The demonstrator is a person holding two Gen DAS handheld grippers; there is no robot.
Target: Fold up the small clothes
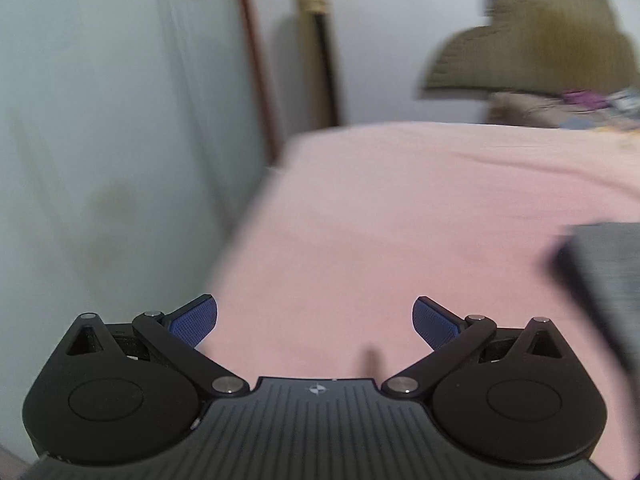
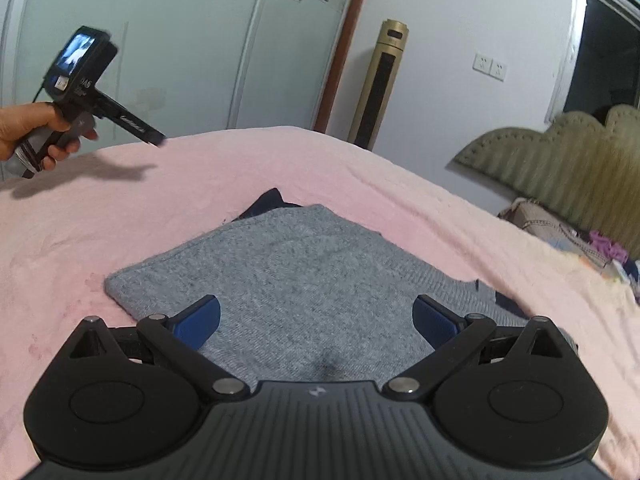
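Sweater (image 2: pixel 304 276) folded; left gripper (image 1: pixel 315 320) over bare bedsheet (image 1: pixel 380 208).

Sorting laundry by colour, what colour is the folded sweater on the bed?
Grey knit sweater, clearest in the right wrist view.

A home bedroom — ahead of the right claw (image 2: pixel 316 320) spreads a bed (image 2: pixel 360 176) under a pink blanket, with a tufted olive headboard (image 2: pixel 560 156) off to its right. Beyond stand pale wardrobe doors (image 2: pixel 180 48), a tall gold tower fan (image 2: pixel 380 80) and wall sockets (image 2: pixel 490 67).
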